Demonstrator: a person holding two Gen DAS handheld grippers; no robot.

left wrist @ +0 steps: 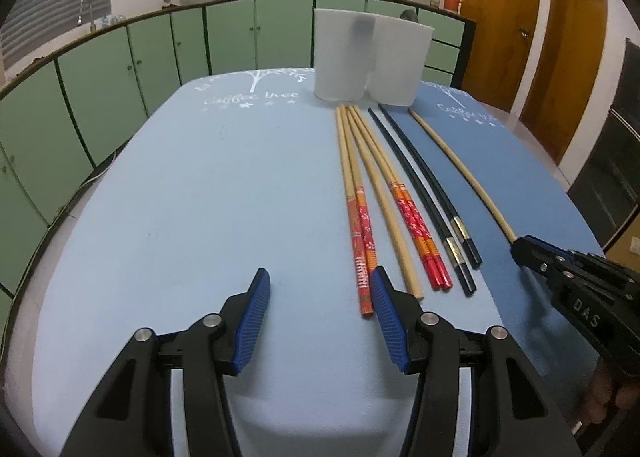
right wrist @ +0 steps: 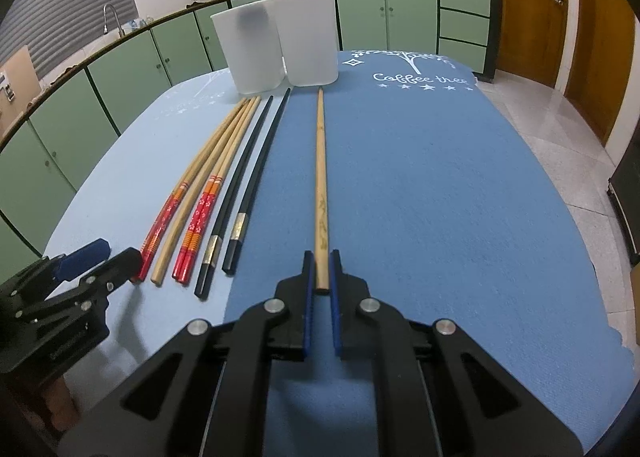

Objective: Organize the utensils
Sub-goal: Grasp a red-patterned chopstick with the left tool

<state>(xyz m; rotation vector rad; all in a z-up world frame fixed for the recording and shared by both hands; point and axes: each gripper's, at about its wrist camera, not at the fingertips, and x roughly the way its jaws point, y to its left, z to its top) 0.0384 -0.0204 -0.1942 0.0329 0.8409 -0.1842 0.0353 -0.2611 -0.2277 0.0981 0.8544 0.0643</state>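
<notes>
On blue cloth (right wrist: 440, 185), "Coffee tree" lettering (right wrist: 420, 78)

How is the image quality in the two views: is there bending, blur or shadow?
Left wrist view: the counter edge bows into an arc, corners are black, and the right gripper is slightly soft. Right wrist view: same bending, sharp chopstick between the fingers, and a soft shadow beside the left gripper on the cloth.

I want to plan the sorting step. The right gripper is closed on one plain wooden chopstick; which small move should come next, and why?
Probably lift it. The right gripper pinches the plain wooden chopstick at its near end, while the rest lies flat on the dark blue mat, pointing at the white containers. Raising it clears the mat.
</notes>
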